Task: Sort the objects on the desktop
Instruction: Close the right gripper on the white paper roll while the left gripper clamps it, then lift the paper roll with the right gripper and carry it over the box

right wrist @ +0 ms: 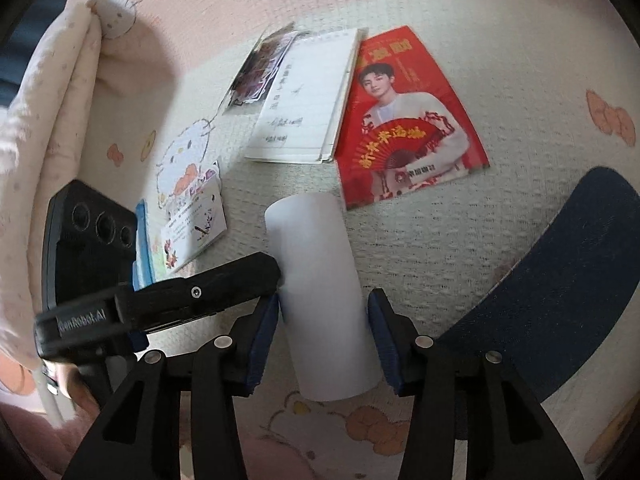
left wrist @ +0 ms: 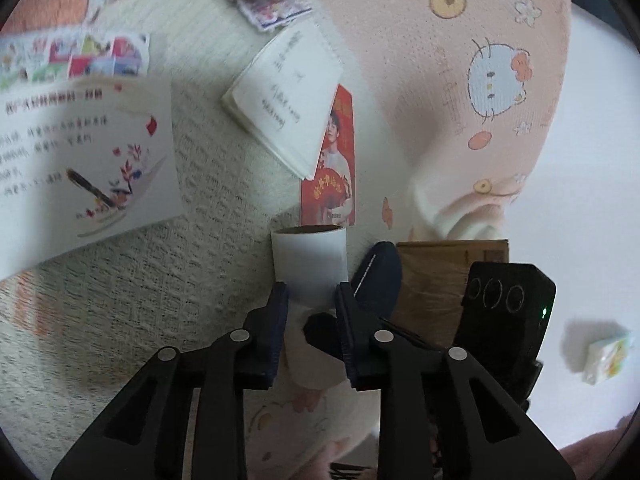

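A white paper roll (left wrist: 308, 264) with a cardboard core sits between the fingers of my left gripper (left wrist: 311, 300), which is shut on it. In the right wrist view the same roll (right wrist: 320, 280) lies between the pads of my right gripper (right wrist: 323, 312), which is open around it with a gap at the right pad. The left gripper's body (right wrist: 168, 300) reaches the roll from the left. A white notepad (right wrist: 304, 96), a red printed card (right wrist: 404, 120), sticker sheets (right wrist: 260, 68) and a small illustrated card (right wrist: 192, 224) lie on the pink and cream blanket (right wrist: 440, 240).
A dark blue oval object (right wrist: 552, 292) lies at the right, also in the left wrist view (left wrist: 378, 276). A cardboard box (left wrist: 440, 280) stands behind it. A large illustrated sheet (left wrist: 88, 160) lies at left. A small tissue pack (left wrist: 608, 354) lies on a white surface at right.
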Available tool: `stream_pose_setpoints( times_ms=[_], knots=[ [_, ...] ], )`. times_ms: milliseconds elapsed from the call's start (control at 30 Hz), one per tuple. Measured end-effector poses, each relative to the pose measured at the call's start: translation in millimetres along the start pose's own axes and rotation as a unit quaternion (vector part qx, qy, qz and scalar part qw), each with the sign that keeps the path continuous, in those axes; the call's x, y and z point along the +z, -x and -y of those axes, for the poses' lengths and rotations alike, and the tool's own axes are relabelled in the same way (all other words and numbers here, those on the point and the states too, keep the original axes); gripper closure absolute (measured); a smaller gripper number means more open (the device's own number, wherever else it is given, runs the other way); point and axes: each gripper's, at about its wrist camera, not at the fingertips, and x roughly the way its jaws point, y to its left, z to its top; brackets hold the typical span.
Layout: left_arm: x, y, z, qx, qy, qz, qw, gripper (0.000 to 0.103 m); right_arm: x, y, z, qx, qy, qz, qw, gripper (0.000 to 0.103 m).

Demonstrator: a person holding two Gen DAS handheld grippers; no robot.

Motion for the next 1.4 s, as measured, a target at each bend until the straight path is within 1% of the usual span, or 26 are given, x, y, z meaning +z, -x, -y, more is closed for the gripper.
stream_pose_setpoints(
  times_ms=[33, 233, 300, 400, 500, 567, 700, 833, 900, 1000, 1233, 1333, 1400],
  knots=[
    [0.1, -1.6, -0.1, -0.002, 0.003, -0.002, 1.0000, 0.071, 0.4, -0.9, -0.6, -0.004, 0.004, 0.003, 1.000, 0.060],
    [-3.0, 0.2, 16.0, 0.004, -0.021, 0.010, 0.9997, 0.070, -2.1, 7.6, -3.7, -0.011, 0.005, 0.029, 1.000, 0.061],
    [-3.5, 1.2, 22.6, -0.005, -0.027, 0.012, 0.9996, 0.070, -2.3, 16.1, -7.2, -0.018, 0.012, 0.039, 0.999, 0.061],
    [-4.0, 4.0, 37.3, -0.031, -0.033, 0.019, 0.9988, 0.070, -2.6, 35.0, -12.7, -0.030, 0.023, 0.062, 0.997, 0.061],
    [-3.6, 7.6, 59.3, -0.050, -0.050, 0.026, 0.9972, 0.070, -2.5, 60.0, -17.7, -0.035, 0.027, 0.087, 0.995, 0.062],
    [-3.6, 9.8, 79.9, -0.060, -0.074, 0.030, 0.9950, 0.070, -2.4, 81.1, -20.0, -0.037, 0.027, 0.108, 0.993, 0.062],
    [-5.2, 11.3, 125.4, -0.092, -0.123, 0.041, 0.9873, 0.070, -2.5, 125.4, -21.2, -0.046, 0.031, 0.151, 0.987, 0.062],
    [-9.4, 8.1, 154.5, -0.119, -0.149, 0.049, 0.9805, 0.070, -7.5, 162.5, -23.1, -0.057, 0.030, 0.190, 0.980, 0.063],
    [-10.6, 4.7, 169.1, -0.129, -0.160, 0.045, 0.9775, 0.070, -12.0, 177.2, -24.7, -0.073, 0.036, 0.207, 0.975, 0.063],
    [-11.7, 1.3, 187.5, -0.137, -0.172, 0.036, 0.9749, 0.070, -18.3, 193.4, -23.0, -0.092, 0.041, 0.223, 0.970, 0.063],
    [-21.6, -9.1, 225.4, -0.137, -0.210, 0.023, 0.9677, 0.070, -35.9, 222.7, -6.8, -0.096, 0.029, 0.242, 0.965, 0.063],
    [-31.0, -18.7, 239.8, -0.140, -0.221, 0.018, 0.9651, 0.070, -43.2, 237.7, -1.8, -0.114, 0.032, 0.251, 0.961, 0.063],
    [-37.7, -27.8, 253.1, -0.134, -0.232, 0.007, 0.9634, 0.070, -46.6, 246.9, 2.9, -0.127, 0.033, 0.248, 0.960, 0.063]
  ],
)
